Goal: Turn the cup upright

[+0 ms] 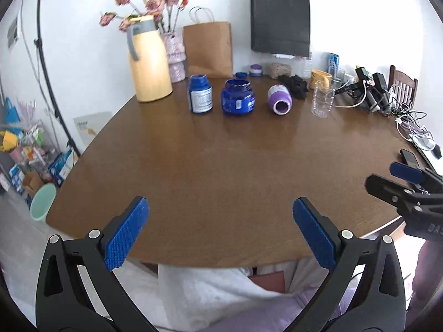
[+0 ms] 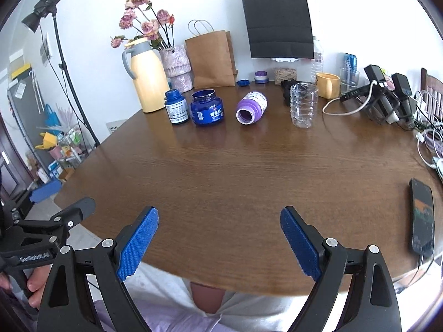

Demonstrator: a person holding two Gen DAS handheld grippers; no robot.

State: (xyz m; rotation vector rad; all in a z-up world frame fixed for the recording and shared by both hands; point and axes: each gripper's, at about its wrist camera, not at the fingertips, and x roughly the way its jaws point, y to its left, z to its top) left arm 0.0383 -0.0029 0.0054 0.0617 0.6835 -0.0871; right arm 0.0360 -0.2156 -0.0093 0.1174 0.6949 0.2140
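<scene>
the left hand-held gripper (image 1: pixel 221 228) is seen at the bottom of its frame, spread wide with nothing between its blue pads, held over the near edge of the wooden tabletop (image 1: pixel 221 166). the right hand-held gripper (image 2: pixel 219 236) is likewise spread and empty at the bottom of its frame. the clear plastic cup (image 2: pixel 302 105) is found in the upper right of the right wrist view, standing on the tabletop with its wider rim upward, well apart from both grippers. just left of it a purple bottle (image 2: pixel 251 108) is seen lying on its side, then a blue jar (image 2: pixel 207 107) and a blue bottle (image 2: pixel 176 106). a phone (image 2: pixel 422 218) lies at the right edge.
</scene>
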